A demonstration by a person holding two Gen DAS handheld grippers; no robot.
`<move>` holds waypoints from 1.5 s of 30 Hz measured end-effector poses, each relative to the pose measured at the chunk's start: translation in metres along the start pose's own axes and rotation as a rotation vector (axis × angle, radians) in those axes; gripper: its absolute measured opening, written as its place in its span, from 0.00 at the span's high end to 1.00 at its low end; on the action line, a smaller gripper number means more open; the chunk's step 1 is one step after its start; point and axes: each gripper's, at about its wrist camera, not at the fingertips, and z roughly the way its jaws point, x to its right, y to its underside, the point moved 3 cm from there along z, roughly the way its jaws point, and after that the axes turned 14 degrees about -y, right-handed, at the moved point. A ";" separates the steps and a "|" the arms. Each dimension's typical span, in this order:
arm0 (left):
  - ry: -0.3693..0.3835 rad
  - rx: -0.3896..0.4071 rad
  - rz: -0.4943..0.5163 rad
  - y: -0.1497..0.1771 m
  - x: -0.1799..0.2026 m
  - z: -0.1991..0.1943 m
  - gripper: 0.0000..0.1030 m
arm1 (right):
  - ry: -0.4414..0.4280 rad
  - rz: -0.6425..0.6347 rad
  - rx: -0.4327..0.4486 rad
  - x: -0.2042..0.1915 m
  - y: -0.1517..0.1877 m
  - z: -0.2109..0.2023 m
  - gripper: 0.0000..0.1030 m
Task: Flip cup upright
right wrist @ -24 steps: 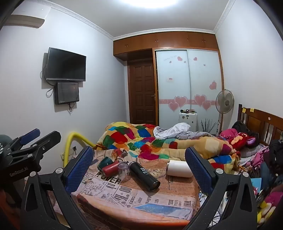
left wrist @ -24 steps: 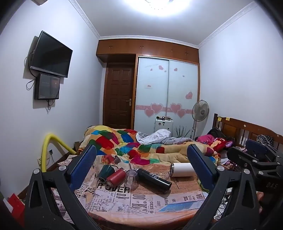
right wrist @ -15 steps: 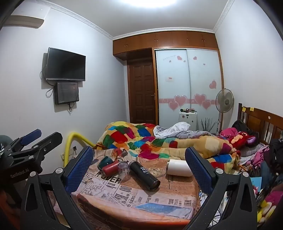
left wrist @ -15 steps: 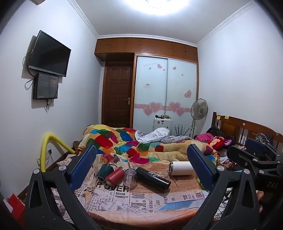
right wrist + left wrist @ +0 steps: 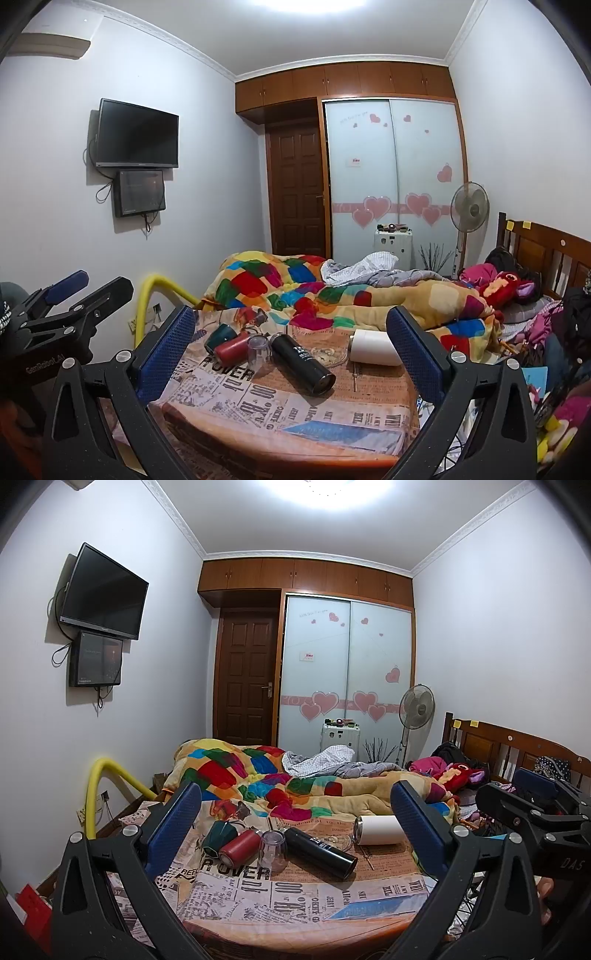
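Observation:
Several cups lie on a newspaper-print cloth [image 5: 258, 890] on the table. A black cup [image 5: 319, 853] [image 5: 301, 363], a red cup [image 5: 240, 847] [image 5: 232, 349], a dark green cup [image 5: 218, 835] [image 5: 221, 335] and a white cup [image 5: 378, 830] [image 5: 373, 347] lie on their sides. A clear cup [image 5: 273, 854] [image 5: 257, 349] stands upside down between the red and black ones. My left gripper [image 5: 295, 830] and right gripper [image 5: 291, 349] are both open and empty, held back from the table.
A bed with a patchwork quilt [image 5: 280, 779] lies behind the table. A yellow padded rail [image 5: 99, 794] rises at the left. A wooden headboard [image 5: 517, 749] and clutter are at the right. A glass dish [image 5: 327, 354] sits near the white cup.
Both views have shifted only slightly; the left view tilted up a little. The cups have not moved and both grippers stay open.

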 end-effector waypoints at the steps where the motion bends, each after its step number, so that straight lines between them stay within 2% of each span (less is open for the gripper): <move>1: 0.001 0.000 0.000 0.001 0.000 0.000 0.00 | 0.000 0.000 0.000 0.000 0.000 0.000 0.00; 45: 0.002 -0.013 -0.008 0.013 0.007 0.009 0.00 | 0.002 0.004 -0.012 0.001 0.000 0.002 0.00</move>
